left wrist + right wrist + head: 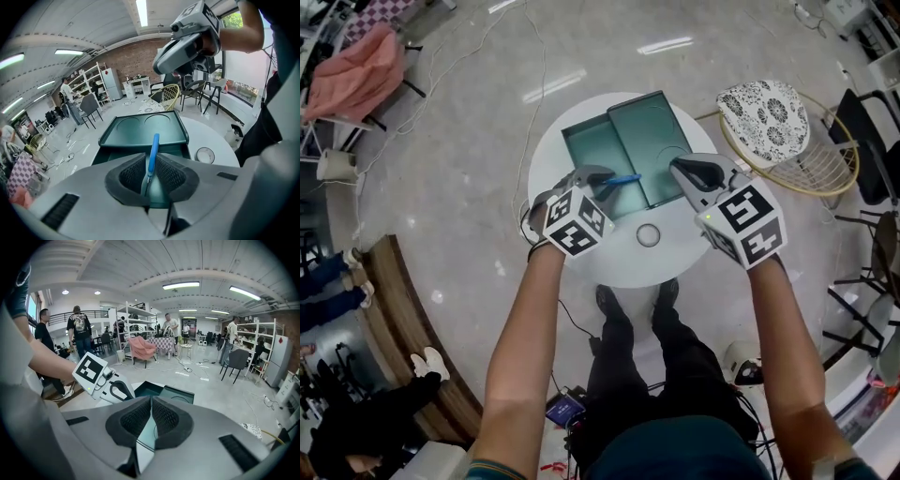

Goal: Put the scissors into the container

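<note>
The scissors [622, 179] have a blue handle and stick out of my left gripper [598, 178], which is shut on them. They hang over the open dark-green container [586, 148] on the round white table [609, 262]. In the left gripper view the blue handle [153, 149] points toward the container [107, 155] and its lid [143, 129]. My right gripper [686, 169] is shut with nothing in it, over the lid's [652, 141] near right edge. In the right gripper view its pads [140, 420] meet, and the left gripper [107, 384] shows beside the container [152, 389].
A small round cap [648, 234] lies on the table's near side. A wicker chair with a patterned cushion [773, 117] stands right of the table. A pink cloth [356, 75] hangs at far left. The person's shoes [609, 302] are under the table.
</note>
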A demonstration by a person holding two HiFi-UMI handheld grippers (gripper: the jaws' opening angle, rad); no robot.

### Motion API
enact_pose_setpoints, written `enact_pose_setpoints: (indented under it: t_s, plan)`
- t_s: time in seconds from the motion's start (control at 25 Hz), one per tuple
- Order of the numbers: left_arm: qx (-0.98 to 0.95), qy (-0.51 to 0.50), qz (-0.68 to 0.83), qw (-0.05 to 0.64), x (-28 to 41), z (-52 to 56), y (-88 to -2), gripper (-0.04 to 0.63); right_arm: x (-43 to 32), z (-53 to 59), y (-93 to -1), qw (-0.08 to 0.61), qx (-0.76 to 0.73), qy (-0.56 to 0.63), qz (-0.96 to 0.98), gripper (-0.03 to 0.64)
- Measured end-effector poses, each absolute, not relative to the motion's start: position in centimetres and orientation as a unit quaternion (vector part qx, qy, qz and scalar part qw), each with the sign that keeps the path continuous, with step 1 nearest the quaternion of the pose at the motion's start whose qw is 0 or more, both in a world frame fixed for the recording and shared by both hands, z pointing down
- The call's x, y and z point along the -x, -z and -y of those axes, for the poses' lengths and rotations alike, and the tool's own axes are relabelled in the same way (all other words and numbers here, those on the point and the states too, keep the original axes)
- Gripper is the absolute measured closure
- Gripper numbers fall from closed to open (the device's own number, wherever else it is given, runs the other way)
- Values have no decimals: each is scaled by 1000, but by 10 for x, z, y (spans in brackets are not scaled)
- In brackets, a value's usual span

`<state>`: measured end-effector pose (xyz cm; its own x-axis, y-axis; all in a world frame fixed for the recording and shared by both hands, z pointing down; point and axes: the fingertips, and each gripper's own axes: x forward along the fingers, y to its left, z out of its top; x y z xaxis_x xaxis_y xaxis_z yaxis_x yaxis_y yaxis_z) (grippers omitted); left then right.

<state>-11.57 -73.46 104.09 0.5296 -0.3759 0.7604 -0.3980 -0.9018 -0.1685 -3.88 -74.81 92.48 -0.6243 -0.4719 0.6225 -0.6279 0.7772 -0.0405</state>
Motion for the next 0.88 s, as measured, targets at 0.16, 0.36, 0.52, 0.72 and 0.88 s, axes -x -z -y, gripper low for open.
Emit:
enact_pose_setpoints:
  t_s: [0.16,0.36,0.52,0.72,0.88]
  plan:
    - [-874,-441,202,15,129,722,-1027,532,55,747,-904,299,-310,-122,894,577]
    - [-874,-446,194,18,142,710,-1002,532,68,741,-879,293,-311,-115,897,577]
    - [-874,-440,208,7,154,708,-966,532,78,735,-849,287,-314,-107,899,577]
    - [-880,-411,236,11,160,702,-910,532,82,724,-808,280,-316,-90,902,577]
    - [-888,-373,268,23,170,692,-852,534,90,708,-768,276,-317,-69,905,577]
